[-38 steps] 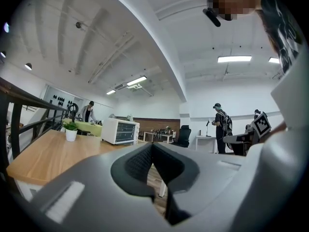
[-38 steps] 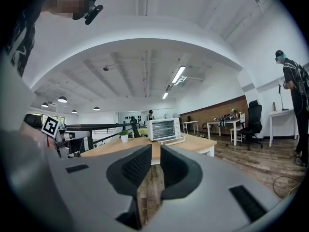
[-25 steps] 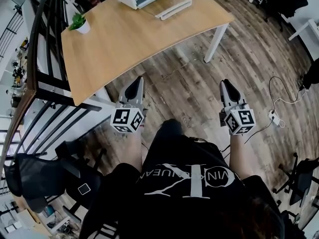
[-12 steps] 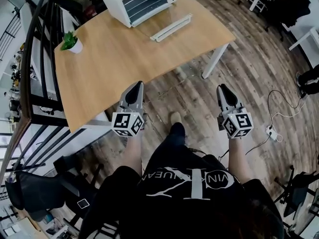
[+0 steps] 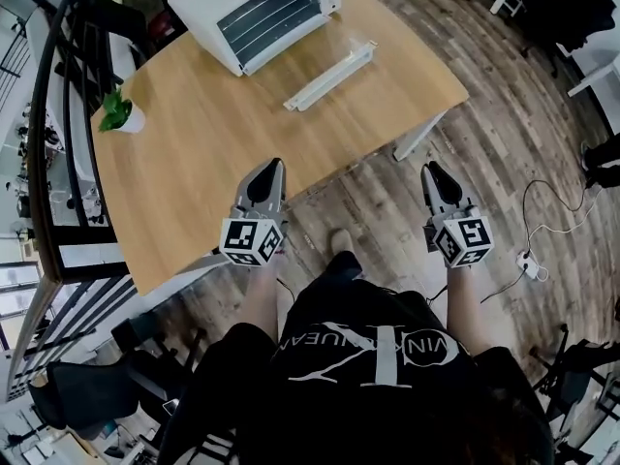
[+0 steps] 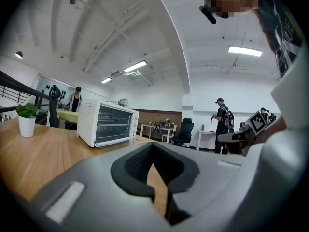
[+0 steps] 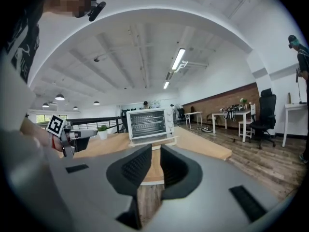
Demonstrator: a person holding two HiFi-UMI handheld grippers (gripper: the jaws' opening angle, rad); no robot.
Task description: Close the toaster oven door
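Note:
The white toaster oven (image 5: 254, 10) stands at the far end of the wooden table (image 5: 184, 172), and its glass door lies folded down flat with the white handle bar (image 5: 329, 76) toward me. The left gripper view shows the oven (image 6: 106, 123) ahead on the left; the right gripper view shows the oven (image 7: 147, 122) straight ahead. My left gripper (image 5: 273, 167) hovers over the table's near edge, shut and empty, far short of the door. My right gripper (image 5: 430, 169) is off the table over the floor, its jaws a narrow slit apart with nothing between them.
A small potted plant (image 5: 118, 112) sits at the table's left side. A black railing (image 5: 48, 163) runs along the left. A cable and a power strip (image 5: 528, 257) lie on the wood floor to the right. People stand in the distance (image 6: 223, 124).
I have stepped toward the table: the oven and table have slid nearer and lower in the head view. My left gripper has come from over the floor to above the table's edge.

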